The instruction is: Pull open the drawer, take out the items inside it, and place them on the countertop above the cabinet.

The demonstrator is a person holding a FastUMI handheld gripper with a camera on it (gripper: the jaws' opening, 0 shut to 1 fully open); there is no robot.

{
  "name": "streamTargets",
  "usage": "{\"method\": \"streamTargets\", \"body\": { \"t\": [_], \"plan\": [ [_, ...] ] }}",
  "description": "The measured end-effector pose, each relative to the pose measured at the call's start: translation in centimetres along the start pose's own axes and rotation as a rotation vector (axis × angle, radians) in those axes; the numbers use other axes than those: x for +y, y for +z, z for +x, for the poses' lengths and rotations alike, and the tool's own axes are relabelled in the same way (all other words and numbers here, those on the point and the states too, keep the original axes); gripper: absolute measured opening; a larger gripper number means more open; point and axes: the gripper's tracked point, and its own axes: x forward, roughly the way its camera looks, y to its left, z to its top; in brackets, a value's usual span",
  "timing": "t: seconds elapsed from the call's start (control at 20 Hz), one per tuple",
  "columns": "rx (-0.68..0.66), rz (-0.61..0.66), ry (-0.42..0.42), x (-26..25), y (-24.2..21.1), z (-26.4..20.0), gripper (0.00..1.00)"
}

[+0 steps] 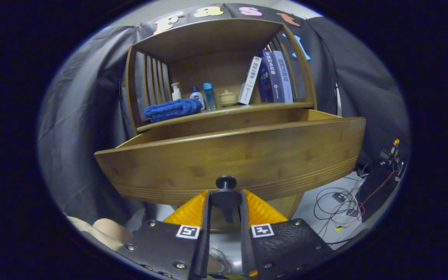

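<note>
A wooden cabinet's drawer (247, 155) stands pulled out toward me, its wide front panel right ahead of the fingers. A small dark round knob (226, 194) sticks out from the panel's lower middle. My gripper (226, 199) is shut on that knob, one finger pressing on each side. The drawer's inside is hidden behind the front panel. Above the drawer runs the countertop (270, 105), with a folded blue towel (172, 109) lying on its left part.
On the countertop stand a white pump bottle (175, 91), two small blue bottles (207, 96), a small lidded pot (228, 97) and leaning books (270, 77) under a shelf roof. Cables (340, 206) lie on the floor to the right. A person's hand (105, 229) shows low left.
</note>
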Motion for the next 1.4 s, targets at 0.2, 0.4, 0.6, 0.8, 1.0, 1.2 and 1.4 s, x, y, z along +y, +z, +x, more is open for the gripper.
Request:
{"method": "streamTargets", "body": {
  "t": [0.2,0.4,0.6,0.8,1.0,1.2,1.4],
  "plan": [
    [0.021,-0.028,-0.081,-2.0,-0.5,-1.5,0.33],
    [0.028,0.037,-0.102,-5.1,-2.7,-4.4,0.09],
    [0.006,0.075,-0.121,-6.0,-1.9,-7.2,0.09],
    [-0.036,0.058,-0.076,-4.7,2.2,-7.3,0.09],
    [-0.093,0.008,-0.005,-2.7,8.0,-5.4,0.09],
    [-0.165,-0.041,0.075,-0.3,14.0,-2.6,0.1],
    [-0.129,-0.109,0.132,1.5,16.8,1.6,0.25]
  ]
}}
